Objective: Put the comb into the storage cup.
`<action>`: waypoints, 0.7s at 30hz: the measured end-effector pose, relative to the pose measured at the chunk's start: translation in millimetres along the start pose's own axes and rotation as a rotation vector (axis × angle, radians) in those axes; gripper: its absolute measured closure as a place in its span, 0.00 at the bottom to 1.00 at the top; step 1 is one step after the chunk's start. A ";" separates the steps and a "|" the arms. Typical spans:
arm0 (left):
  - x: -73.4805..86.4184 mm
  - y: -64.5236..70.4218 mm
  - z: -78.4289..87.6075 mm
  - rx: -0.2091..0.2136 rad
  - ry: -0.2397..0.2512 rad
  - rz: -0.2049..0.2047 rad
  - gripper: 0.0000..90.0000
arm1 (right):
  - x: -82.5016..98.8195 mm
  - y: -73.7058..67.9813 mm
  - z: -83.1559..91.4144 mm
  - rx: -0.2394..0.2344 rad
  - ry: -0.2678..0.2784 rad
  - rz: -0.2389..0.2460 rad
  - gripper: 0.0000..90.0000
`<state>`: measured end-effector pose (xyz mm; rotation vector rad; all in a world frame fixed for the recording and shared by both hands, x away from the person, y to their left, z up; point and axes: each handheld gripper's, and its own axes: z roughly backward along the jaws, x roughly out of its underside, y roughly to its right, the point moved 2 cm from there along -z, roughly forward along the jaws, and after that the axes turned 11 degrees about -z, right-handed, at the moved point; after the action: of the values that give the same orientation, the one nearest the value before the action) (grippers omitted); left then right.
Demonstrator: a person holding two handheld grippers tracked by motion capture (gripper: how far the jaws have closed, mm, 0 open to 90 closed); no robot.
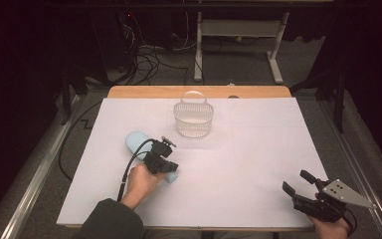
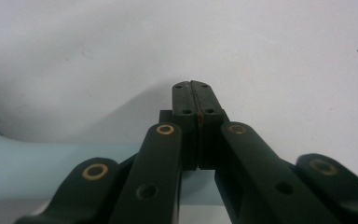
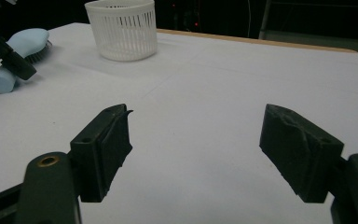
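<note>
My left gripper has its jaws fully together, pad against pad, with nothing between them. The light blue hairbrush lies on the white table cover; its handle passes directly beneath my left fingers, to their left in the left gripper view, not gripped. My right gripper rests near the table's edge, well apart from the brush, jaws spread wide and empty. The white basket stands beyond my left fingers, upright.

Hazards, as I judge them:
- Closed jaws pressed down on the rounded handle may roll or skid the brush sideways.
- Opening too late, or off-centre, would catch one pad on the handle and push it away.
- A shallow pinch may let the heavy bristle head swing down during lifting.
</note>
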<state>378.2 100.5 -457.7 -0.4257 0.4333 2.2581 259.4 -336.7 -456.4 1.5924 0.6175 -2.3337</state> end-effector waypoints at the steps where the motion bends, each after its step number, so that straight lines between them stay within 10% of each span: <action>1: 1.1 0.3 0.3 0.001 0.000 0.004 0.98 | 0.0 0.1 0.0 0.000 0.000 0.001 0.28; 21: 21.9 -0.1 9.4 -0.041 -0.022 -0.016 0.98 | 0.1 0.5 0.5 0.001 0.001 -0.004 0.28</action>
<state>362.7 118.6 -458.9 -0.4236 0.3722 2.2572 259.2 -337.4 -456.5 1.5943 0.6208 -2.3364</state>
